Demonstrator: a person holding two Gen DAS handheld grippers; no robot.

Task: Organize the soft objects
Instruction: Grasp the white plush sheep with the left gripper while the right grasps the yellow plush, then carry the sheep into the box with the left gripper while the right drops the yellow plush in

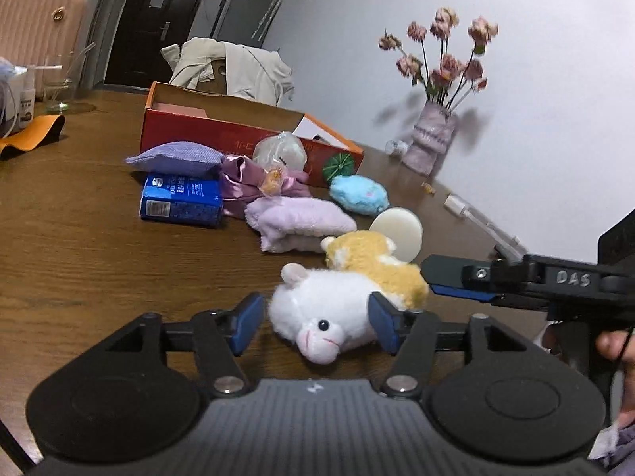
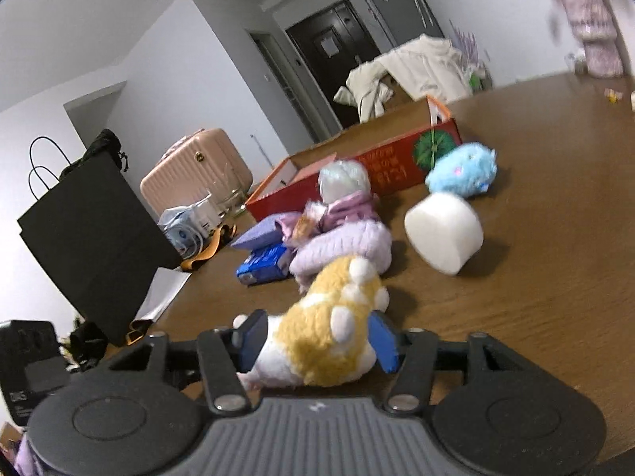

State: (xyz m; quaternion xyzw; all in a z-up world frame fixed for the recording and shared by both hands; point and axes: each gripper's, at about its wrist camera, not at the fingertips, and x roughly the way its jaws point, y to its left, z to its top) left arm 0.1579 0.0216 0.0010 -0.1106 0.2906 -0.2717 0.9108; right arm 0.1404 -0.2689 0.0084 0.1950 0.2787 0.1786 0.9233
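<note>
White plush (image 1: pixel 329 313) lies sideways, snout toward the camera.

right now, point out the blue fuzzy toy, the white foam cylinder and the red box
blue fuzzy toy (image 1: pixel 359 194), left wrist view, body middle
white foam cylinder (image 2: pixel 442 232), right wrist view, curved side
red box (image 1: pixel 222 133), left wrist view, front wall

A brown wood-grain table (image 1: pixel 79 246) carries all items. Along the far edge stands an open red cardboard box (image 1: pixel 238 135). In front of the box lie a blue tissue pack (image 1: pixel 180 202), a folded lilac towel (image 1: pixel 297 224), a blue plush (image 1: pixel 359 194) and a white foam cylinder (image 1: pixel 399 232). Nearer the front edge lie a white plush (image 1: pixel 325 313) and a yellow-and-white plush (image 1: pixel 377 261), touching each other. A vase of pink flowers (image 1: pixel 430 139) stands toward the far right corner. An orange strap (image 1: pixel 31 135) and a glass (image 1: pixel 59 95) sit at the left edge.
</note>
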